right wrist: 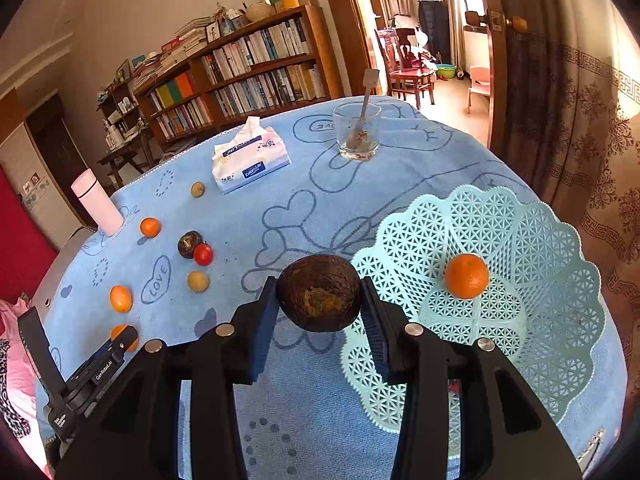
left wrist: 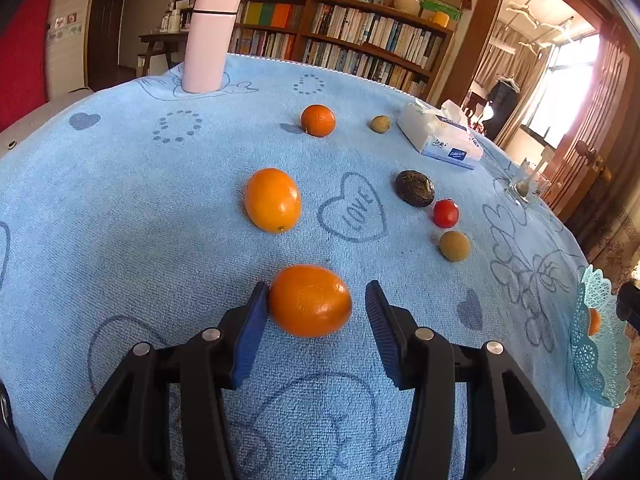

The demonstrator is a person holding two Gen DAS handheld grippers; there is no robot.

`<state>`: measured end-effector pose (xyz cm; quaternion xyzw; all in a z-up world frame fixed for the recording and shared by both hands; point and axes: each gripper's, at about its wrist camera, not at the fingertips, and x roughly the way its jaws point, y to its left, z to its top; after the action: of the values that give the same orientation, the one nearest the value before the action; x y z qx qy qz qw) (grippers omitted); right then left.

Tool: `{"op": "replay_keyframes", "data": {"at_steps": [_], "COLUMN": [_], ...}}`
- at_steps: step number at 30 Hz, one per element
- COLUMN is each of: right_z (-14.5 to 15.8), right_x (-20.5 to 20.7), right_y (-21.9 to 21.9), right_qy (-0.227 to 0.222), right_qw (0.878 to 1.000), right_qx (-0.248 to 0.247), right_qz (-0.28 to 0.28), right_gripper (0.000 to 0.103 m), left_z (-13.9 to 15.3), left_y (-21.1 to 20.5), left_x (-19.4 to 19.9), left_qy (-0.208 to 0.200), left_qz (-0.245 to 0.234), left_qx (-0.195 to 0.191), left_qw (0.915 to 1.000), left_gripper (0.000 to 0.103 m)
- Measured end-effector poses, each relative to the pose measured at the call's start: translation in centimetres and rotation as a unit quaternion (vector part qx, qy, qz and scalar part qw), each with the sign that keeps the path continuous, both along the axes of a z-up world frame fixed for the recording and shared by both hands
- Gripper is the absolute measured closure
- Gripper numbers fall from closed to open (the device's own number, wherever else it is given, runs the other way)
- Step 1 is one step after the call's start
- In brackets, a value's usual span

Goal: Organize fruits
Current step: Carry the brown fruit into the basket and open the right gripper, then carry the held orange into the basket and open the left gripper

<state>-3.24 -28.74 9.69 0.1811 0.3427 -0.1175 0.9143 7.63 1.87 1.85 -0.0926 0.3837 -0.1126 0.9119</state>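
Note:
An orange (left wrist: 310, 300) lies on the blue cloth between the fingers of my left gripper (left wrist: 317, 290). The left pad touches it and a gap separates it from the right pad, so this gripper is open. My right gripper (right wrist: 320, 284) is shut on a dark brown fruit (right wrist: 319, 298), held above the cloth at the left rim of the pale green lattice basket (right wrist: 520, 240). One orange (right wrist: 467, 276) sits in the basket. Loose on the cloth are a large orange (left wrist: 273, 200), a small orange (left wrist: 318, 120), another dark fruit (left wrist: 415, 188), a red tomato (left wrist: 446, 213) and two tan round fruits (left wrist: 455, 246).
A pink bottle (left wrist: 210, 40) stands at the far left of the table. A tissue pack (left wrist: 440, 136) and a glass with a spoon (right wrist: 357, 132) sit at the far side. Bookshelves and a doorway lie beyond the table edge.

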Motion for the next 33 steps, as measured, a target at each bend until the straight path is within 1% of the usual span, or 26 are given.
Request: {"op": "replay_keyframes", "data": {"at_steps": [1, 4, 5, 6, 8, 14, 19, 22, 24, 27, 33], "right_z": [0.0, -0.6, -0.8, -0.9, -1.0, -0.9, -1.2, -1.2, -1.3, -1.5, -1.7], "right_x": [-0.6, -2.2, -2.7, -3.2, -4.2, -6.7, -8.1, -8.8, -9.3, -9.7, -10.4], "right_y": [-0.5, -1.6, -2.0, -2.3, -3.0, -4.0, -4.4, -4.7, -5.1, -5.6, -6.0], "right_qy": [-0.001, 0.006, 0.007, 0.006, -0.001, -0.011, -0.009, -0.01, -0.013, -0.017, -0.021], "right_qw": [1.0, 0.999, 0.999, 0.999, 0.998, 0.996, 0.995, 0.994, 0.993, 0.992, 0.992], "right_qx": [-0.004, -0.01, -0.007, -0.004, -0.004, -0.002, -0.015, -0.017, -0.016, -0.017, -0.022], "right_qz": [-0.011, -0.033, -0.039, -0.048, -0.067, -0.089, -0.098, -0.107, -0.115, -0.123, -0.125], "right_gripper": [0.061, 0.06, 0.055, 0.045, 0.04, 0.039, 0.039, 0.039, 0.039, 0.039, 0.039], "left_z": [-0.1, -0.1, 0.0, 0.1, 0.2, 0.5, 1.1, 1.7, 2.2, 2.8, 4.3], "left_y": [0.1, 0.1, 0.0, 0.0, 0.1, 0.7, 0.5, -0.2, -1.1, -3.0, -8.2], "left_x": [0.1, 0.0, 0.0, -0.1, -0.2, -0.2, -0.5, -1.0, -1.6, -2.4, -4.3], "left_qy": [0.003, 0.001, 0.0, -0.003, -0.008, -0.012, -0.016, -0.02, -0.024, -0.023, -0.03], "left_qz": [-0.002, -0.005, -0.008, -0.009, -0.01, -0.02, -0.02, -0.03, -0.043, -0.071, -0.141], "left_qx": [-0.004, -0.008, -0.009, -0.009, -0.014, -0.044, -0.042, -0.037, -0.033, -0.038, -0.036], "left_qw": [1.0, 1.0, 0.9999, 0.9999, 0.9998, 0.9988, 0.9988, 0.9987, 0.9982, 0.9964, 0.9888], "left_gripper": [0.06, 0.06, 0.06, 0.06, 0.06, 0.06, 0.06, 0.06, 0.06, 0.06, 0.06]}}
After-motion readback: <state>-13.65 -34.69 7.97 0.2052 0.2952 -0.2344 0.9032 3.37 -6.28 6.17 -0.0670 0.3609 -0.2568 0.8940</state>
